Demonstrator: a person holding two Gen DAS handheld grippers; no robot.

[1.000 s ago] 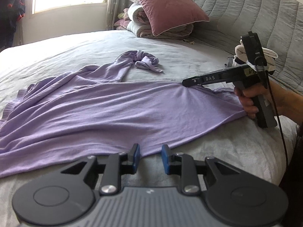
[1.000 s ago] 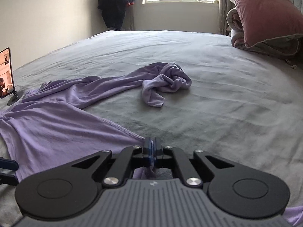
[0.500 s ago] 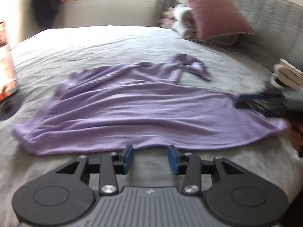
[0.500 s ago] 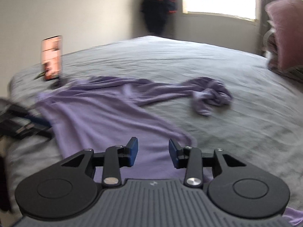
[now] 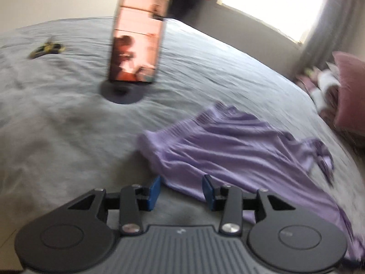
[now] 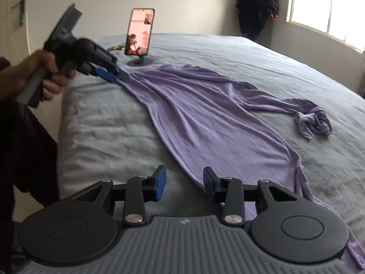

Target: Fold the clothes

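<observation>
**Lilac garment stretched flat on the bed between two parted grippers**

Lilac long-sleeved knit garment [image 6: 205,118] lies spread on the grey bedspread [image 6: 109,132], its long axis running from the near edge by the right gripper [image 6: 184,183] away and leftward to the ribbed hem at the left gripper [image 6: 109,74]. One sleeve trails off to the right of that axis and ends in a crumpled knot [image 6: 313,122] well apart from both tools.

In the right wrist view a hand [image 6: 34,77] grips the handle of the left gripper, with a dark sleeve below it; the tool is angled downward toward the hem corner. Its blue fingertips sit right at the cloth's edge, though blur makes contact hard to judge. From the left wrist view, that gripper [image 5: 181,190] has its jaws spread wide, with the garment's [image 5: 239,150] edge lying just ahead and between the blue pads [image 5: 154,191]; nothing is clamped.

The right gripper is likewise spread wide and grasps nothing; the garment's side edge passes between its pads, the right pad [image 6: 208,183] over the fabric and the left over bare bedspread.

Beyond the left gripper stands an upright phone with a lit screen on a round black stand [image 6: 139,34], just behind the hem.
</observation>
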